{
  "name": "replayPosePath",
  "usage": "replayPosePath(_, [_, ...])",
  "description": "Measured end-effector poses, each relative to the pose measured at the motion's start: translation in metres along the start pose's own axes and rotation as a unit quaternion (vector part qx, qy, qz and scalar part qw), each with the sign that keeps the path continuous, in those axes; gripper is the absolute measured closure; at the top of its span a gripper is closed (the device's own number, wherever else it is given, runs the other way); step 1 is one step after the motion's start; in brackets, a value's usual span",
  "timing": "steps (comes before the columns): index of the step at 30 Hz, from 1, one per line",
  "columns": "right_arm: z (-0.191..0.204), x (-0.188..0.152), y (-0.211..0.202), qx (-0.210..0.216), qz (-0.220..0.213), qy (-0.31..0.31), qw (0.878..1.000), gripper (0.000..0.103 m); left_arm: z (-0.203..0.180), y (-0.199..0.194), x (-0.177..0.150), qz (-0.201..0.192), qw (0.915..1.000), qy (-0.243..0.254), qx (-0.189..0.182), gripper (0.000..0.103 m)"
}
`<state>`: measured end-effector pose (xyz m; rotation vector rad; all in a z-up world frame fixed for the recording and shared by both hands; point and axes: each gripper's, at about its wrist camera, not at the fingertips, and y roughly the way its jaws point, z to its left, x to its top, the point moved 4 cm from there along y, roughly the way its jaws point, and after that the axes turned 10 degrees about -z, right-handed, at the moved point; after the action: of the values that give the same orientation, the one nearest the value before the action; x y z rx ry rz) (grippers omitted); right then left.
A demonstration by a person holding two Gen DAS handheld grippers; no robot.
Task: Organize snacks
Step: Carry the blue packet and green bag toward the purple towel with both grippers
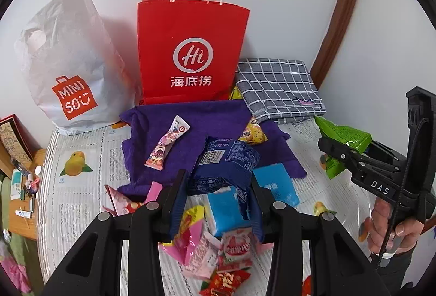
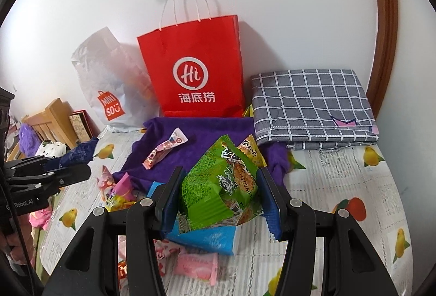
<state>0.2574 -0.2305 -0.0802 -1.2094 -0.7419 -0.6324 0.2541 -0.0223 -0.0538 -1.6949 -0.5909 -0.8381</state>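
Observation:
My left gripper [image 1: 218, 200] is shut on a dark blue snack packet [image 1: 226, 165] with a barcode, held above the bed. My right gripper [image 2: 222, 195] is shut on a green snack packet [image 2: 220, 184]; the same green snack packet [image 1: 340, 143] shows at the right of the left wrist view. A red paper bag [image 1: 190, 51] with white handles stands upright against the wall, and a white plastic bag [image 1: 68, 64] leans beside it. Loose snacks lie below: a pink striped candy stick [image 1: 167, 143], a yellow packet [image 1: 252, 132], light blue packets [image 1: 278, 184] and pink and red wrappers [image 1: 215, 255].
A purple towel [image 1: 212, 116] is spread in front of the bags on a fruit-print sheet [image 1: 79, 159]. A folded grey checked cloth [image 2: 313, 102] lies at the back right. A wooden bedside shelf [image 1: 19, 159] with small items sits at the left edge. A hand [image 1: 392, 225] grips the right tool.

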Motion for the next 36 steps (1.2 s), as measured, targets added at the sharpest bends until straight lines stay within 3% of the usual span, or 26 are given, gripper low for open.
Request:
replayPosePath(19, [-0.022,-0.008,0.087,-0.023,0.050,0.014,0.998,0.050,0.056,0.053,0.009,0.024,0.9989,-0.040,0.006,0.065])
replayPosePath(36, [-0.045,-0.026,0.143,-0.042,0.099,0.030,0.994,0.050,0.075,0.096,0.014,0.041,0.9979,-0.051,0.004,0.065])
